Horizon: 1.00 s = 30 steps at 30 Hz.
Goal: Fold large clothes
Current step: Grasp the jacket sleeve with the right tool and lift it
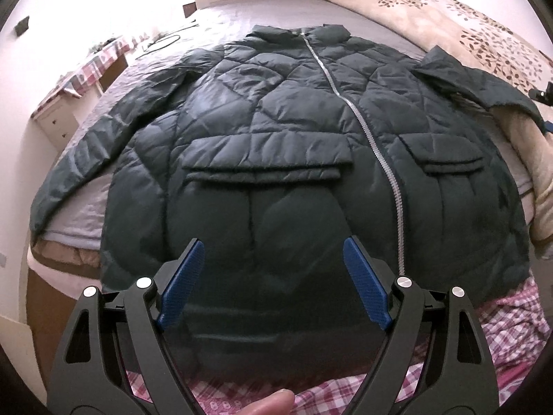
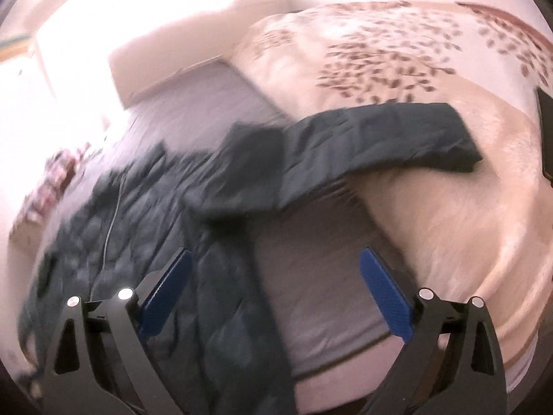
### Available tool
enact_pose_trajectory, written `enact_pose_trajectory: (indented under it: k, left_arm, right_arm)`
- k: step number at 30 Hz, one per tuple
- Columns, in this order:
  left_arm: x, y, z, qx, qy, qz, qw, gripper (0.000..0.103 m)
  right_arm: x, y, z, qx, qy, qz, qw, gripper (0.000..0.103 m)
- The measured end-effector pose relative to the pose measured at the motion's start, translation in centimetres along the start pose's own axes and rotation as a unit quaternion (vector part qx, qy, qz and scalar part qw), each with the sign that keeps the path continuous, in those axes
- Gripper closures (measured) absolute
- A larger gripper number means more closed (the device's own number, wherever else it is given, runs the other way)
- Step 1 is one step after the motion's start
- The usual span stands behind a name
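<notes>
A dark green quilted jacket (image 1: pixel 276 131) lies front up on the bed, zipped, with a silver zipper (image 1: pixel 363 121) running down its middle. Its left sleeve (image 1: pixel 90 159) stretches toward the bed's left edge. Its right sleeve (image 2: pixel 380 138) lies out over the beige blanket. My left gripper (image 1: pixel 273 252) is open above the jacket's lower hem, holding nothing. My right gripper (image 2: pixel 276 263) is open too, hovering over the jacket's right side (image 2: pixel 221 311) and the grey sheet; that view is blurred by motion.
The grey bed sheet (image 2: pixel 328 294) shows beside the jacket. A beige blanket with a leaf print (image 2: pixel 432 69) covers the right of the bed. Pink plaid fabric (image 1: pixel 501 339) and a fingertip (image 1: pixel 269 404) show at the near edge. A bedside table (image 1: pixel 83 79) stands far left.
</notes>
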State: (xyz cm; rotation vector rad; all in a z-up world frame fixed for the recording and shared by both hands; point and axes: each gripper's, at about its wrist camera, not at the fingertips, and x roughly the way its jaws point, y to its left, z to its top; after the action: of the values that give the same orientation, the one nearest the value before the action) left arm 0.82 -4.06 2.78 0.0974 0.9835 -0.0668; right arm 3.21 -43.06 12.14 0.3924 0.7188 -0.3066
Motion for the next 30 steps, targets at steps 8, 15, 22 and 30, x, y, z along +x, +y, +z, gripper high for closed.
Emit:
enact_pose_trajectory:
  k: [8,15,22,30]
  left_arm:
    - [0.9,-0.1,2.2,-0.014,0.001,-0.013,0.9998,0.021]
    - [1.6,-0.4,3.0,-0.010,0.005,-0.018,0.9998,0.021]
    - [2.6,-0.9,2.8,-0.009,0.021,-0.021,0.9995,0.021]
    - [2.6,-0.8,2.6,-0.015,0.015,-0.025,0.9995,0.021]
  right_arm:
    - [4.1,-6.1,3.9,0.135,0.038,0.016,0.990,0.036]
    - [7.5,-9.8,5.3,0.221,0.060,0.010,0.973,0.045]
    - [9.6,-11.7,5.8,0.267,0.058,-0.010,0.962,0.066]
    - [6.7,-5.9,8.1,0.106,-0.039,-0.062,0.992,0.096]
